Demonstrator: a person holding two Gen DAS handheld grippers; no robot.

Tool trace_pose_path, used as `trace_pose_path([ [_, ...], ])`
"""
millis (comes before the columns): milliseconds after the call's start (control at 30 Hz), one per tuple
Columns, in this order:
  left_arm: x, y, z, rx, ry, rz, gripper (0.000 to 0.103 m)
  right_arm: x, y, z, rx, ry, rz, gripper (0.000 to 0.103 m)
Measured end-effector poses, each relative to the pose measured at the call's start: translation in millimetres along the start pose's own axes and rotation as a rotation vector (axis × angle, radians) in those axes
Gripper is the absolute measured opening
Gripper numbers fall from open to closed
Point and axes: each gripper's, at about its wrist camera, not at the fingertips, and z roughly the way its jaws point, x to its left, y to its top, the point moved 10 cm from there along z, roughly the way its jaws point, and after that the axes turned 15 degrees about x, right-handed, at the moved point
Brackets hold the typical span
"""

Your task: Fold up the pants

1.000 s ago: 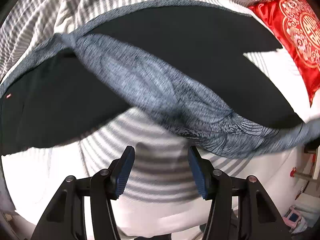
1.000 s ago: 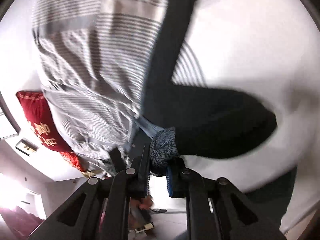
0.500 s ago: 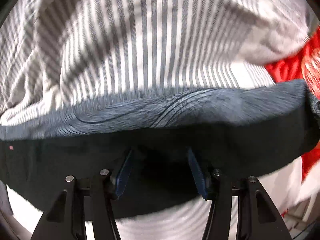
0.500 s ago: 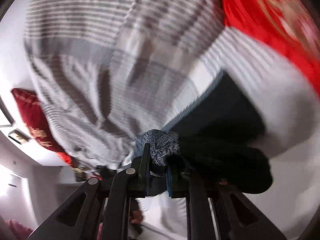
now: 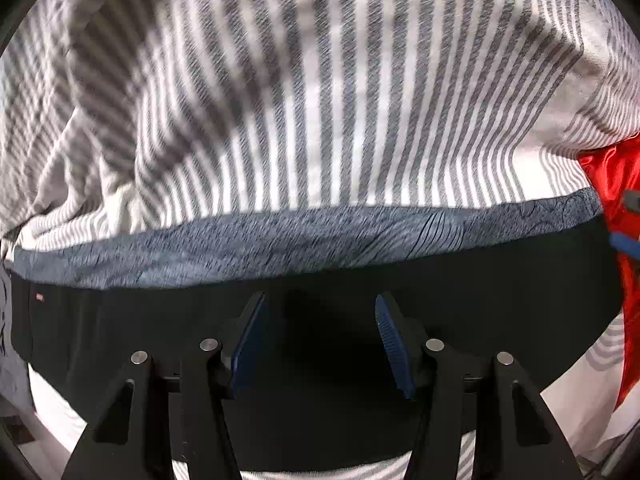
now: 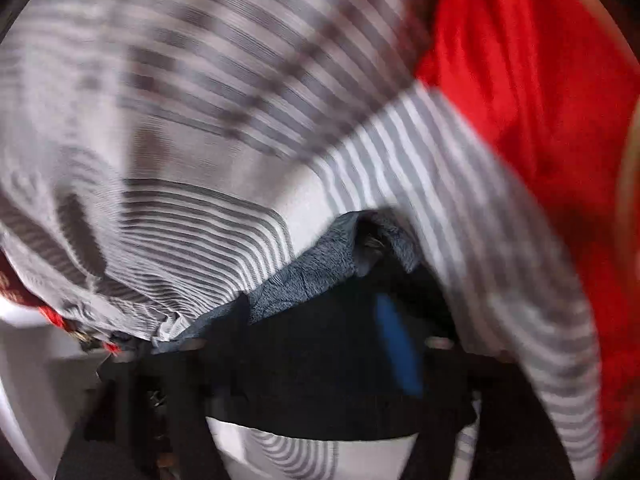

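No legible text; small red tag (image 5: 39, 297) on pants (image 5: 320, 320) unreadable.

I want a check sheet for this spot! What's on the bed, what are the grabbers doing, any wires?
Surface: bed with grey and white striped bedding, rumpled at the left.
Job's things: black pants lying flat across the bedding, with the grey waistband along their far edge.
Clutter: red satin cloth at the right.
Grippers: left gripper over the pants, jaws apart, nothing between them. Right gripper is blurred; jaws look apart over the pants, but not certain.
Cables: nothing seen.
Surroundings: mostly hidden by bedding; too blurred to tell.
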Motion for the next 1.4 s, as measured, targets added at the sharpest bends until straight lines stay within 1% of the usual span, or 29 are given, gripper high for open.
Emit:
trace_pose_path([
  [33,3,-5,1,0.007,0.002,-0.007,0.057,3,-4,-7,-0.016,-0.031,-0.023,0.075],
  [67,4,-8,3,0.013,0.004,-0.01,0.057,6,-8,-9,-0.02,-0.041,-0.037,0.066],
  [100,4,-11,8,0.019,0.009,-0.01,0.057,10,-14,-9,-0.016,-0.048,-0.056,0.057],
  [133,3,-12,13,0.028,0.018,-0.012,0.057,13,-16,-5,-0.002,-0.059,-0.072,0.04],
  [167,2,-15,18,0.036,0.021,-0.014,0.057,15,-20,3,0.025,-0.098,-0.095,0.035],
  [233,-10,-12,31,0.03,0.04,-0.016,0.057,13,-24,25,0.063,-0.179,-0.136,0.034],
  [267,-18,-11,33,0.017,0.06,-0.009,0.059,9,-25,33,0.076,-0.202,-0.141,0.034],
  [300,-19,-9,34,-0.002,0.097,-0.001,0.067,2,-24,43,0.087,-0.236,-0.144,0.034],
  [333,-23,-10,34,-0.01,0.116,-0.001,0.07,-9,-24,52,0.093,-0.269,-0.148,0.027],
  [367,-23,-10,36,-0.012,0.121,-0.003,0.072,-15,-24,54,0.086,-0.274,-0.146,0.014],
  [400,-22,-11,36,-0.007,0.1,-0.008,0.072,-19,-24,51,0.064,-0.249,-0.133,0.013],
  [433,-25,-12,34,0.001,0.087,-0.01,0.072,-22,-27,46,0.065,-0.216,-0.105,0.013],
  [500,-21,-15,30,0.011,0.084,-0.01,0.072,-23,-34,35,0.063,-0.178,-0.066,0.02],
  [533,-16,-15,26,0.002,0.098,-0.01,0.072,-23,-40,28,0.055,-0.164,-0.064,0.03],
  [567,-7,-14,21,-0.006,0.106,-0.012,0.072,-24,-45,20,0.042,-0.154,-0.066,0.047],
  [600,0,-17,16,-0.014,0.109,-0.019,0.072,-25,-51,13,0.022,-0.143,-0.066,0.055],
  [633,6,-19,12,-0.019,0.109,-0.03,0.072,-27,-56,6,0.003,-0.136,-0.063,0.059],
  [700,23,-22,4,-0.029,0.123,-0.057,0.072,-41,-71,-8,-0.027,-0.153,-0.027,0.059],
  [767,41,-26,-4,-0.039,0.138,-0.075,0.072,-61,-84,-13,-0.044,-0.2,0.035,0.059],
  [900,69,-31,-2,-0.015,0.174,-0.123,0.072,-91,-101,-7,-0.023,-0.192,0.133,0.057],
  [967,78,-35,3,0.0,0.176,-0.144,0.072,-93,-103,0,-0.014,-0.196,0.141,0.051],
  [1000,82,-32,9,0.005,0.18,-0.148,0.072,-94,-103,2,-0.014,-0.212,0.127,0.05],
  [1100,78,-24,14,0.006,0.194,-0.125,0.072,-88,-100,12,-0.006,-0.304,0.06,0.045],
  [1133,66,-22,5,0.004,0.199,-0.109,0.072,-86,-99,13,-0.008,-0.322,0.037,0.044],
  [1233,46,-15,6,-0.001,0.205,-0.069,0.072,-69,-94,20,0.007,-0.329,-0.039,0.04],
  [1300,35,-14,6,0.0,0.21,-0.053,0.072,-65,-92,27,0.02,-0.33,-0.064,0.038],
  [1333,17,-17,-4,0.002,0.214,-0.05,0.072,-62,-90,32,0.032,-0.334,-0.078,0.032],
  [1367,14,-17,-4,0.001,0.215,-0.05,0.072,-61,-90,37,0.04,-0.335,-0.084,0.022],
  [1400,14,-17,-2,0.002,0.216,-0.05,0.072,-60,-89,40,0.048,-0.343,-0.087,0.021],
])
